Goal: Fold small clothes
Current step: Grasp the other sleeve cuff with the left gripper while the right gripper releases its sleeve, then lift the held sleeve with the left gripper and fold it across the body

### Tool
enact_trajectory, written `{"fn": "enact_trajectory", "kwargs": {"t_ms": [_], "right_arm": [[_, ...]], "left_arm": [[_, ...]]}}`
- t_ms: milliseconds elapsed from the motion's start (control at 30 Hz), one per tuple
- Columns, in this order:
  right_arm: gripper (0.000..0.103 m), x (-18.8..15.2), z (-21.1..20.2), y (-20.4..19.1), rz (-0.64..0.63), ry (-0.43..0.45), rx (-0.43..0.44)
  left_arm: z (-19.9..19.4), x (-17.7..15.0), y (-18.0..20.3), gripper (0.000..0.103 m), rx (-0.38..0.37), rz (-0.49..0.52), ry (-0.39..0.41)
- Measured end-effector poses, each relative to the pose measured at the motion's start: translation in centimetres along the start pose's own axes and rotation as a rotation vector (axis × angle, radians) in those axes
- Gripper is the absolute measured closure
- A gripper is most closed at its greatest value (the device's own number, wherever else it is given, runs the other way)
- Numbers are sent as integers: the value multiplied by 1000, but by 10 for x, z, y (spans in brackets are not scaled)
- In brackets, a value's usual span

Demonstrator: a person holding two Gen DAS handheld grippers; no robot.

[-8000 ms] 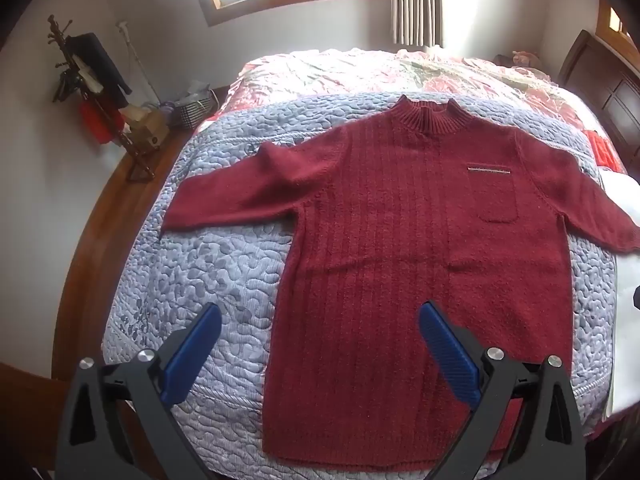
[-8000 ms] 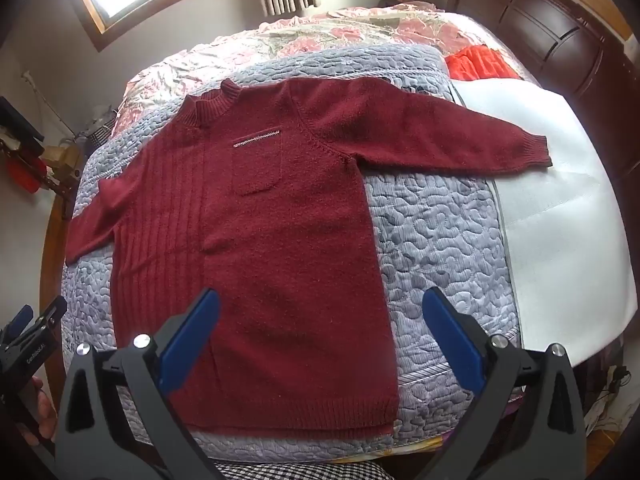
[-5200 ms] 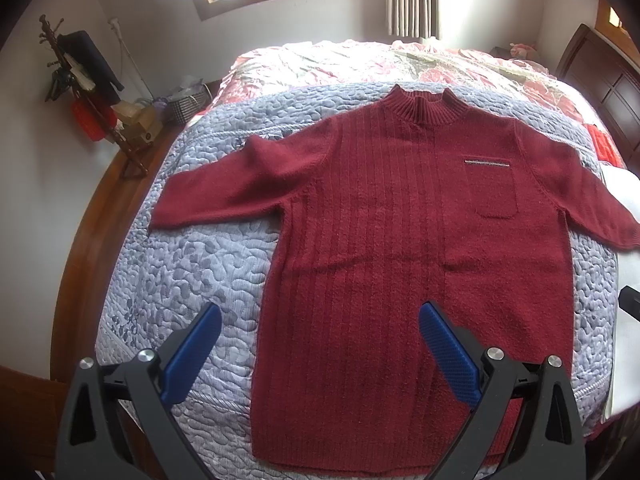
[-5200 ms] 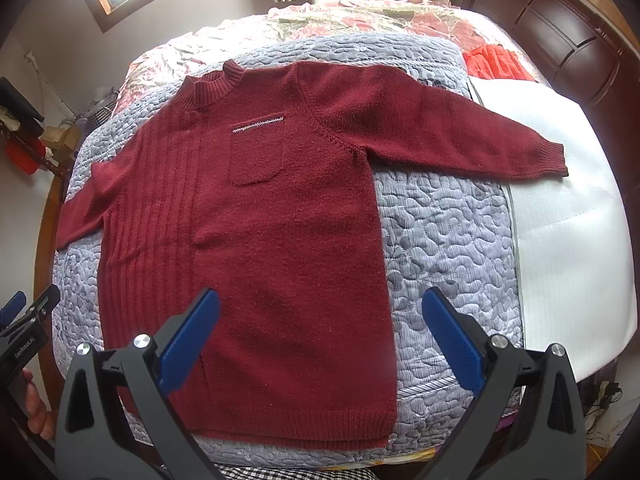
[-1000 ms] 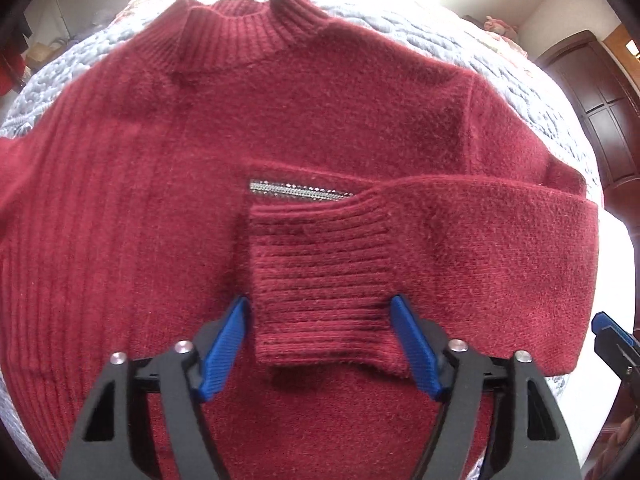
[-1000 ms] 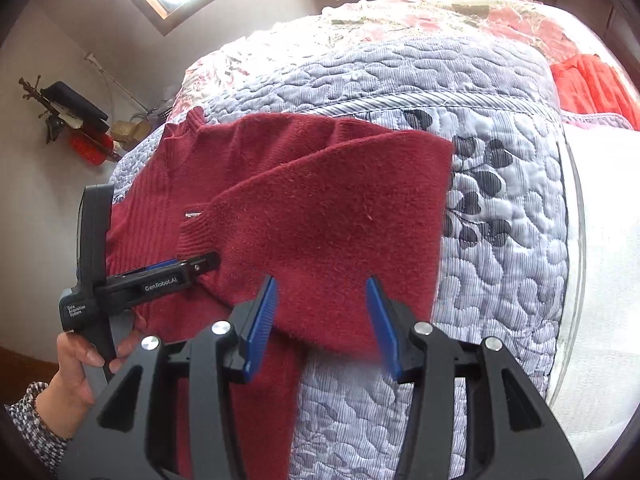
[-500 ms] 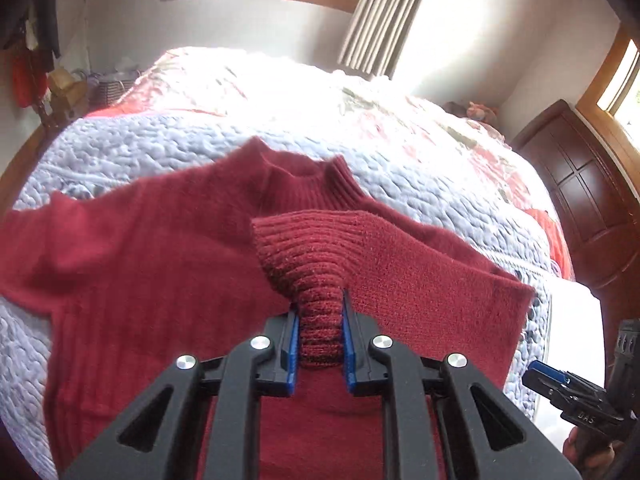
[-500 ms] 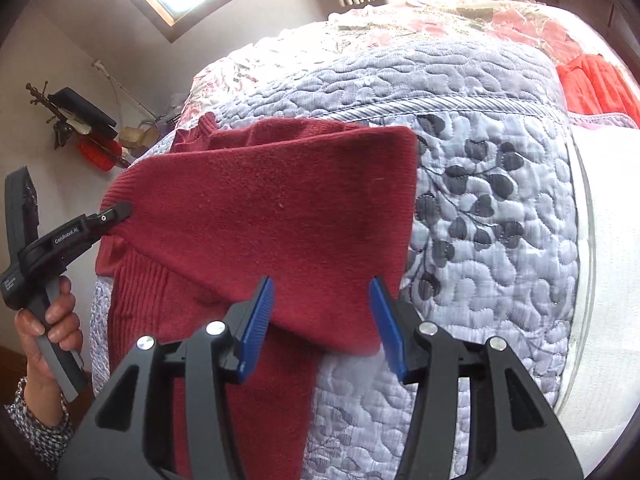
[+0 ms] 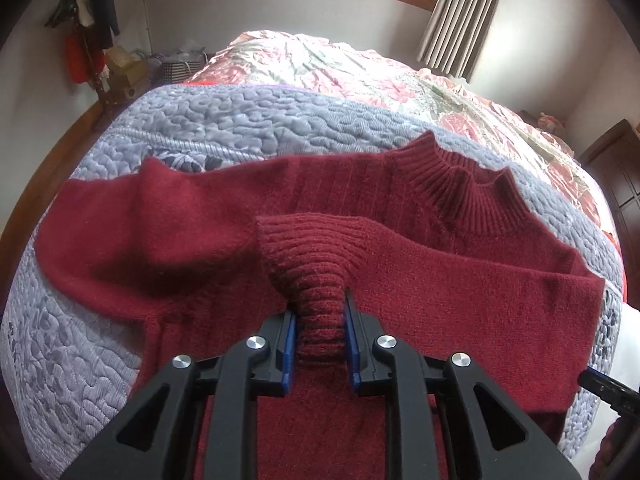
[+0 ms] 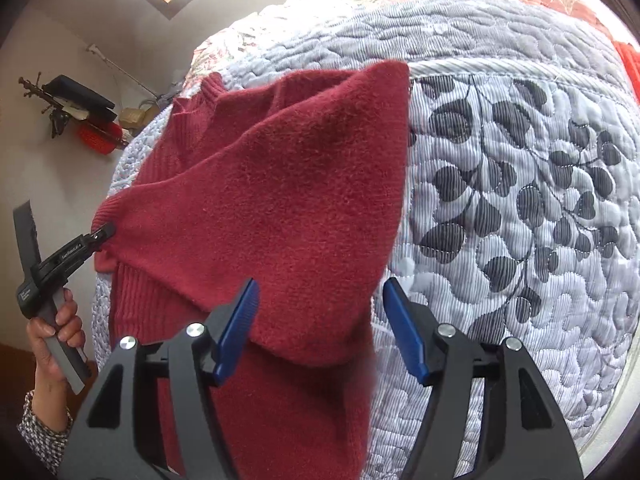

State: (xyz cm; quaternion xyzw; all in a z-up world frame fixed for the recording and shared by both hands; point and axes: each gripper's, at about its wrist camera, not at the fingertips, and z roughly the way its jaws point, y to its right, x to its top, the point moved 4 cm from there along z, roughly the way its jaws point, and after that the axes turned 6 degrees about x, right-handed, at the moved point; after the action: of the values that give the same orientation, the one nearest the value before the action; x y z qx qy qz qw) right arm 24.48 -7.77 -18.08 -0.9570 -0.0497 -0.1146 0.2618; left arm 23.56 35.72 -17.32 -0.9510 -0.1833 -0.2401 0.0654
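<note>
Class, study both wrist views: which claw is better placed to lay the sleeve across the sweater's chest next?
Probably the left claw: it is shut on the ribbed cuff above the sweater. The right claw is open, holding nothing.

The left wrist view looks low and close across the red sweater (image 9: pixel 400 288) toward the window wall. The right wrist view looks down from the sweater's other side, close, facing the quilt (image 10: pixel 520 200). Both share the folded sleeve and the left gripper (image 10: pixel 105 232).

Left gripper (image 9: pixel 320 334) clamped on cuff (image 9: pixel 316 268); right gripper (image 10: pixel 320 330) jaws apart
</note>
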Motion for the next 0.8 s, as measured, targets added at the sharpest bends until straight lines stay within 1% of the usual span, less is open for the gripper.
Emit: {"fn": "enact_trajectory", "kwargs": {"t_ms": [33, 67, 100, 167, 200, 267, 300, 333, 433, 467, 533, 567, 600, 633, 667, 733, 800], "right_arm": [[49, 0, 6, 3, 5, -16, -22], [73, -1, 12, 4, 10, -30, -26], [82, -2, 15, 7, 14, -40, -38], [90, -2, 10, 7, -2, -32, -31], [91, -2, 5, 8, -5, -25, -29], [92, -3, -4, 12, -6, -22, -48], [92, -4, -3, 16, -7, -33, -75], [92, -6, 0, 19, -6, -47, -89], [91, -7, 13, 29, 38, -80, -80], [89, -6, 14, 29, 42, -88, -71], [76, -5, 8, 28, 33, -79, -103], [65, -5, 3, 24, 5, -72, -139], [61, -4, -5, 19, -27, -53, -186], [61, -2, -12, 14, -58, -29, -213], [61, 0, -19, 6, -82, -10, -216], [61, 6, -28, -9, -102, 27, -187], [60, 13, -29, -26, -122, 36, -141]], "left_arm": [[7, -2, 1, 81, 9, 4, -14], [12, -5, 0, 80, 17, 10, -23], [16, -7, 0, 78, 21, 18, -29], [19, -11, 0, 73, 37, 32, -28], [18, -12, -1, 70, 43, 34, -22], [19, -12, -1, 65, 48, 40, -14], [22, -13, -1, 63, 52, 45, -21], [26, -14, -2, 62, 59, 46, -30], [40, -18, -9, 60, 105, 54, -63], [41, -19, -14, 60, 104, 43, -69], [36, -19, -28, 58, 100, 15, -70], [30, -17, -36, 57, 111, 3, -61], [23, -14, -43, 57, 121, -11, -46], [14, -11, -49, 57, 118, -30, -22], [6, -8, -52, 57, 111, -41, 0], [-3, 0, -46, 53, 88, -33, 22], [-2, 5, -33, 49, 50, -19, 19]]}}
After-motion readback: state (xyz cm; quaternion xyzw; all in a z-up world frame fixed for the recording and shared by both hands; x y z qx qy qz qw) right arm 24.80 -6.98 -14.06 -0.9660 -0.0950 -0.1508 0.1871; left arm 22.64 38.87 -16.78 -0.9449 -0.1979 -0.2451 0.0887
